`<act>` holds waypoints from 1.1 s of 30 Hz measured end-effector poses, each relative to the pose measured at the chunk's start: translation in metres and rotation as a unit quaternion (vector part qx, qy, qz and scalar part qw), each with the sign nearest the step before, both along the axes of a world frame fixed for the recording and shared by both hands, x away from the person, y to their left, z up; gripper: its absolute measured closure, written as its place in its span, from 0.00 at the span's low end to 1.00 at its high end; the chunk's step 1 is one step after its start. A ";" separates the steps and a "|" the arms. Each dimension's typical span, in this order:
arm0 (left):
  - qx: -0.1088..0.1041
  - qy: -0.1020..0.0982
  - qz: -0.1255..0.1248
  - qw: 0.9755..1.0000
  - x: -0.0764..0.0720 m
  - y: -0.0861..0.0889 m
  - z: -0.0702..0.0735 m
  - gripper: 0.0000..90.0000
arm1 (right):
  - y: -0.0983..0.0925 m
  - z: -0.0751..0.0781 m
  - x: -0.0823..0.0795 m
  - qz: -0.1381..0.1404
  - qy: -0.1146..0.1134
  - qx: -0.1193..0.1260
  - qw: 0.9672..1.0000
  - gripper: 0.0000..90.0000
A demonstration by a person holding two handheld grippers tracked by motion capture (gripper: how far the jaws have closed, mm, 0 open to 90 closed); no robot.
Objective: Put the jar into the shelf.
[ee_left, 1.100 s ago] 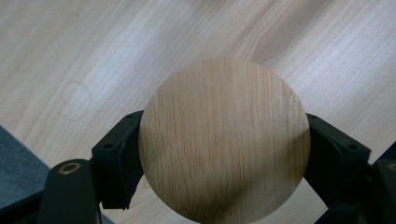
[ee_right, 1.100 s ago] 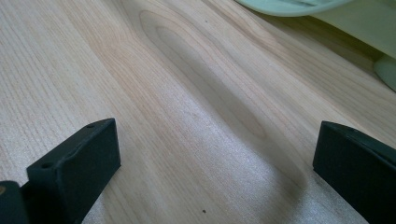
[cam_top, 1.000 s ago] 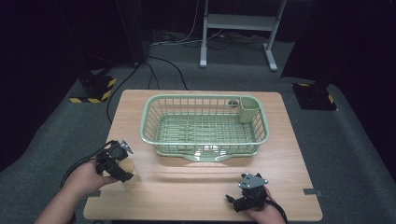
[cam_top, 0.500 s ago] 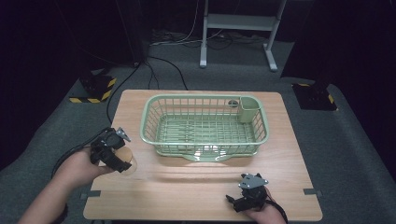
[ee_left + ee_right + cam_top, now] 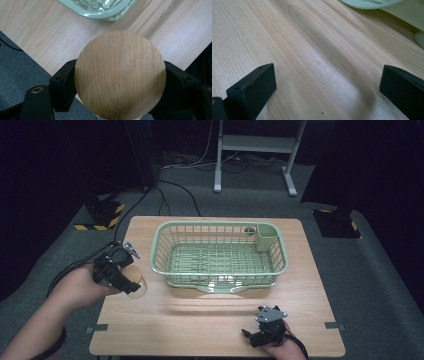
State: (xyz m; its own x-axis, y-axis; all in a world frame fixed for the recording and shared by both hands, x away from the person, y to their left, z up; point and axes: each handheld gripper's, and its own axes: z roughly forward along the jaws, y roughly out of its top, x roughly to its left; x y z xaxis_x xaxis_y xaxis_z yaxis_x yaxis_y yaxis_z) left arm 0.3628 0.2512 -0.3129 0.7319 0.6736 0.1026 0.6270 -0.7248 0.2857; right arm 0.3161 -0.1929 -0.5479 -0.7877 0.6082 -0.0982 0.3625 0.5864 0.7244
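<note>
My left gripper (image 5: 125,279) is shut on a round wooden disc (image 5: 120,75), held above the table's left edge; in the high view the wooden disc (image 5: 136,285) faces down and to the right. Both black jaws press against the disc's rim in the left gripper view. A green wire dish basket (image 5: 220,255) stands on the far middle of the wooden table (image 5: 200,320), with a green cup holder (image 5: 267,237) in its back right corner. My right gripper (image 5: 250,336) rests low at the table's front right, jaws wide apart with bare wood between them.
The basket's near rim (image 5: 100,12) lies just beyond the held disc. Dark floor, cables and a white stand's legs (image 5: 255,155) lie behind the table. Yellow-black striped blocks (image 5: 102,215) sit on the floor at both sides.
My left hand has lifted and swung a little up and left with the disc, turning it. The right gripper has stayed put.
</note>
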 end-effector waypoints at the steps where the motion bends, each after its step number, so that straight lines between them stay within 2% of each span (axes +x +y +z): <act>1: 0.000 0.001 0.000 1.000 0.001 -0.001 0.001 0.26 | 0.000 0.000 0.000 0.000 0.000 0.000 1.000 0.00; 6: -0.005 -0.002 0.000 1.000 0.006 -0.005 0.007 0.26 | 0.000 0.000 0.000 0.001 0.000 0.000 1.000 0.00; 12: 0.005 -0.007 -0.010 1.000 0.015 -0.017 0.017 0.26 | 0.000 0.000 0.000 0.004 -0.001 0.000 1.000 0.00; 24: 0.001 -0.013 -0.025 1.000 0.031 -0.043 0.033 0.26 | 0.001 0.000 -0.002 0.012 -0.005 -0.001 1.000 0.00; 33: -0.003 -0.013 -0.030 0.999 0.053 -0.064 0.041 0.26 | 0.000 0.000 -0.001 0.008 -0.001 0.000 1.000 0.00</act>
